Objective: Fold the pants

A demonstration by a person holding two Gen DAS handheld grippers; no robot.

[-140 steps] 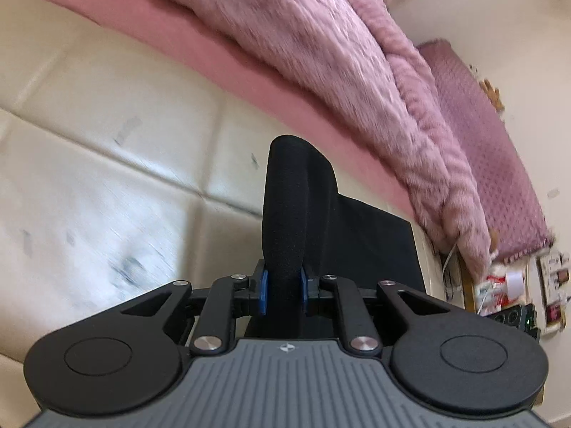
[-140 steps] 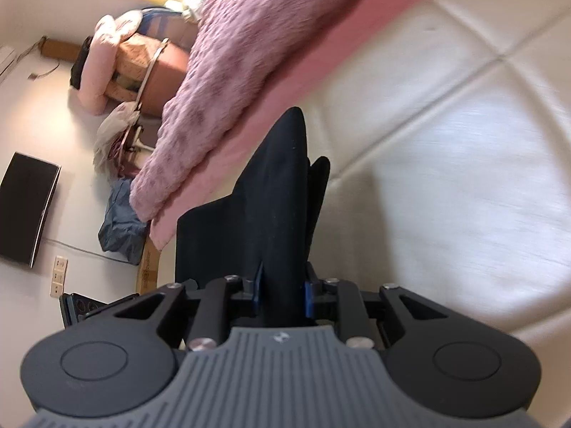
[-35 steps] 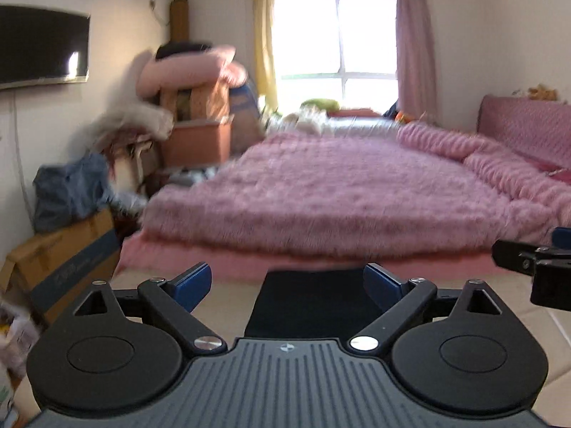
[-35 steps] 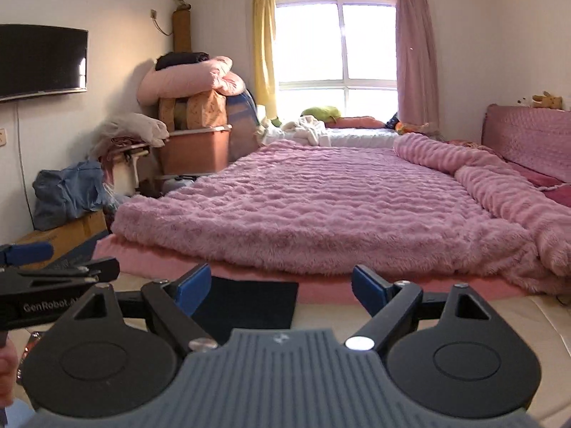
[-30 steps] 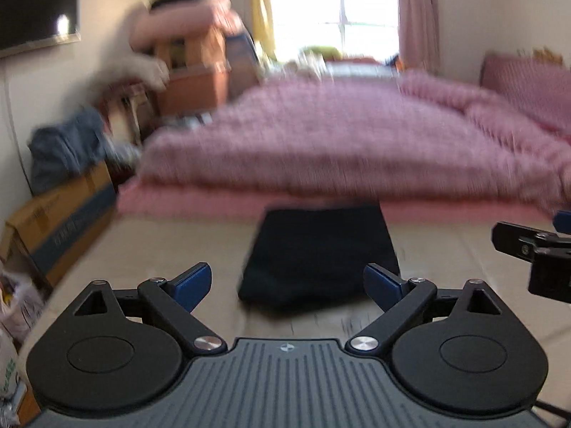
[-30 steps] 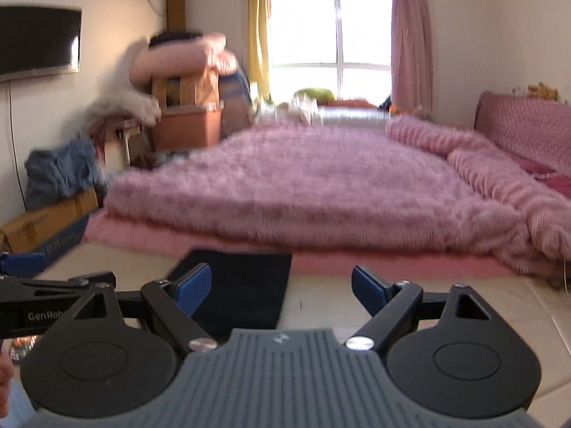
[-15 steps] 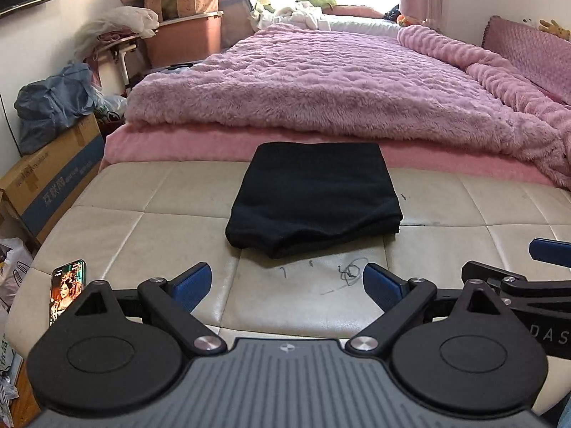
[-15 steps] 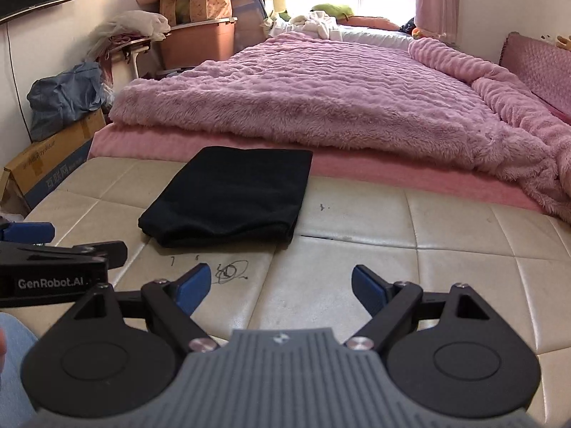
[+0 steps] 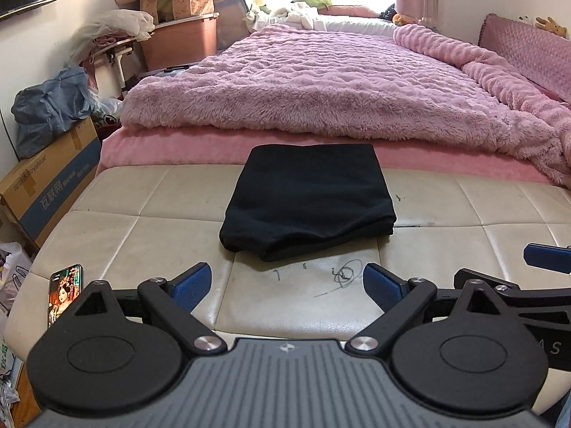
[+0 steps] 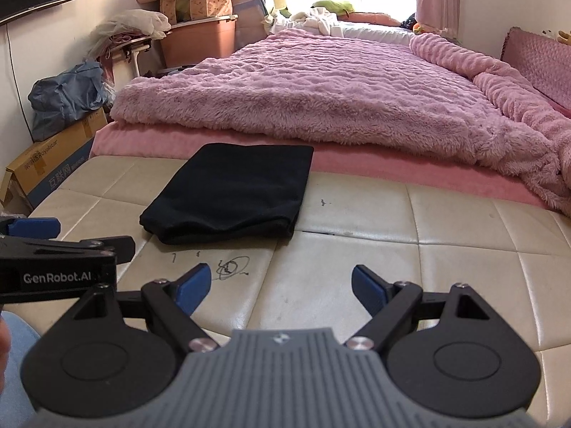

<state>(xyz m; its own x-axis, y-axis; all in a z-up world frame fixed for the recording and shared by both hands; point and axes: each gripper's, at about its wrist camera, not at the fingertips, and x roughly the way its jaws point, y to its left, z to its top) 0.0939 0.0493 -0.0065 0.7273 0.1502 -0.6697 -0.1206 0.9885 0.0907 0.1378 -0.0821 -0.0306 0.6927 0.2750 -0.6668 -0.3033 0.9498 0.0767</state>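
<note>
Black pants (image 9: 308, 198) lie folded into a neat rectangle on a cream tufted bench (image 9: 142, 242), far edge against a pink bed (image 9: 321, 82) | left gripper (image 9: 285, 285) spread wide, empty, near the fold | right gripper (image 10: 280, 285) likewise agape, empty | phone (image 9: 64, 294) at the bench's left edge

Matt black cloth pants (image 9: 308, 196) lie on a smooth, scuffed cream leather bench (image 9: 142, 235)
</note>
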